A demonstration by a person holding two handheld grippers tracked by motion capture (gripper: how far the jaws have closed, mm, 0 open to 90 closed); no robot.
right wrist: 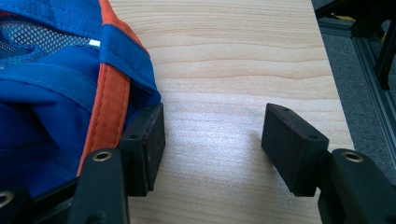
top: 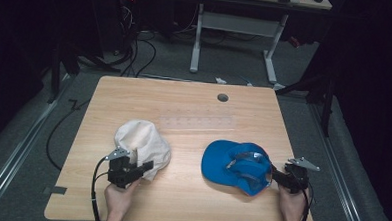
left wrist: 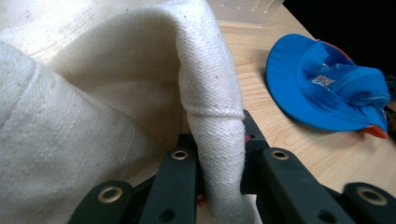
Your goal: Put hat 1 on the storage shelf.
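A cream cloth hat [top: 142,145] lies on the left half of the wooden table [top: 184,105]. My left gripper [top: 142,167] is shut on a fold of the cream hat's edge [left wrist: 219,154], which fills the space between the jaws. A blue cap [top: 237,166] with orange trim lies upside down on the right half; it also appears at the far right of the left gripper view [left wrist: 327,86]. My right gripper [top: 277,178] stands open at the cap's right edge, its left jaw touching the orange-trimmed rim [right wrist: 109,107], bare wood between the jaws [right wrist: 212,144].
A round cable hole [top: 222,97] sits near the table's far edge. A clear ruler-like strip [top: 196,122] lies across the middle. The table's right edge [right wrist: 334,93] is close to my right gripper. Beyond the table are a white desk frame [top: 232,37] and floor cables.
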